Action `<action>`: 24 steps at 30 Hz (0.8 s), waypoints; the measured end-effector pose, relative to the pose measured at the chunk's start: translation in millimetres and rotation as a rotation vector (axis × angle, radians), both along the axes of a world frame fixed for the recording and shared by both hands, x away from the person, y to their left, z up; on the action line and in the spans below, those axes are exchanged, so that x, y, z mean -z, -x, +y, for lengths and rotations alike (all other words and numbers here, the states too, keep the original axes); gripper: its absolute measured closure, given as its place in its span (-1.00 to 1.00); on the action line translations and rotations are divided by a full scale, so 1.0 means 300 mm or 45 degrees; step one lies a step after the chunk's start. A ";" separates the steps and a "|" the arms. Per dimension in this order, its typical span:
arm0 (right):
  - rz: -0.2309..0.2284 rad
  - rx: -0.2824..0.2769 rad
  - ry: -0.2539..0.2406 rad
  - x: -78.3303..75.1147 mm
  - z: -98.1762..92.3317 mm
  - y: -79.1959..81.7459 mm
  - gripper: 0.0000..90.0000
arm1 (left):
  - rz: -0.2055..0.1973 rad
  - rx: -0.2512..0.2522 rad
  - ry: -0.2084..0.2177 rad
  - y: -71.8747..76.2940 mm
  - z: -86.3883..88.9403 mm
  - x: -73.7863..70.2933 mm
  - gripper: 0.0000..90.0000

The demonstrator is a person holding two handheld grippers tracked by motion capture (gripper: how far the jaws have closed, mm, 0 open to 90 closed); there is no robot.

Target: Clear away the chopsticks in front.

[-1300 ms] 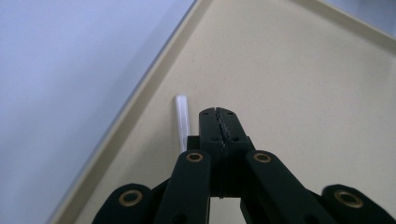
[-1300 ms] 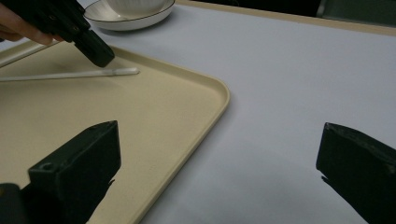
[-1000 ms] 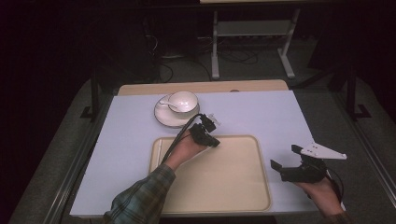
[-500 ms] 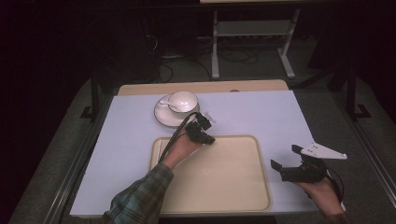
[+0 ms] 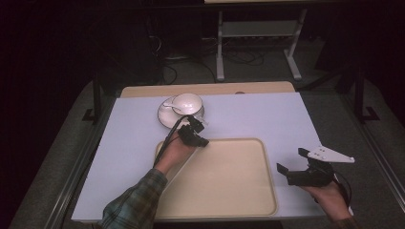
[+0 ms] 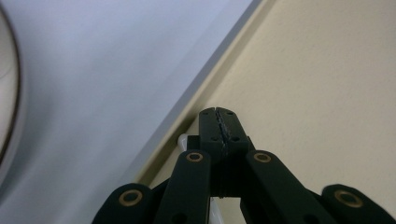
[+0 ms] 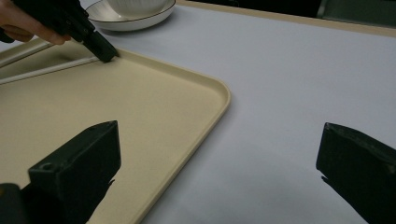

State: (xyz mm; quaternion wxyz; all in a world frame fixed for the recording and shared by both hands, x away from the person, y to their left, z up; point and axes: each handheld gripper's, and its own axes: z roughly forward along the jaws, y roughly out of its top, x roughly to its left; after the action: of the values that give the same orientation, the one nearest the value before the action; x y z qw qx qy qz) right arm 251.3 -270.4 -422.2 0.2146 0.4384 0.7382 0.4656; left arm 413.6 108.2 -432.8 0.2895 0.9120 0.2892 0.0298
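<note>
At the beige plastic tray's (image 5: 224, 183) far-left corner, I'd keep my clenched, empty left gripper (image 5: 200, 141) low, my right gripper (image 5: 291, 167) parked released.

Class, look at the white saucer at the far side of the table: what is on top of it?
On the saucer stand a white cup and a white spoon beside it. The saucer's middle is covered by the cup, and the cup's inside looks empty.

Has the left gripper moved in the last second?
Yes. The left gripper has slid toward the person, away from the saucer, and its shut jaws now sit at the tray's far rim.
</note>
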 end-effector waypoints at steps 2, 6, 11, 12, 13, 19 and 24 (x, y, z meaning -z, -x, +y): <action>0.000 -0.002 0.003 0.001 0.002 -0.001 -1.00 | 0.002 -0.012 0.000 0.001 0.022 0.000 1.00; 0.000 0.000 0.004 0.002 0.000 -0.002 -1.00 | 0.001 -0.039 -0.002 0.004 0.065 -0.001 1.00; 0.000 0.004 0.002 0.001 -0.002 -0.001 -1.00 | -0.004 -0.073 -0.003 0.011 0.124 -0.005 1.00; 0.000 0.004 0.002 0.001 -0.002 -0.001 -1.00 | -0.004 -0.081 -0.001 0.013 0.135 -0.006 1.00; 0.002 0.001 0.007 0.002 -0.001 -0.001 -1.00 | -0.006 -0.087 0.000 0.014 0.146 -0.006 1.00; 0.002 0.002 0.008 0.002 -0.001 -0.001 -1.00 | -0.006 -0.111 0.048 0.035 0.191 -0.012 1.00; 0.002 0.004 0.005 0.002 -0.003 0.000 -1.00 | -0.013 -0.078 0.097 0.098 0.205 -0.026 1.00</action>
State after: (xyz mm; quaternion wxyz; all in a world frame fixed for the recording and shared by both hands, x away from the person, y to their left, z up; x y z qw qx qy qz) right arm 251.3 -271.3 -422.8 0.2157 0.4395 0.7385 0.4636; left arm 384.2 169.6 -425.1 0.3244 0.8909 0.3163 0.0323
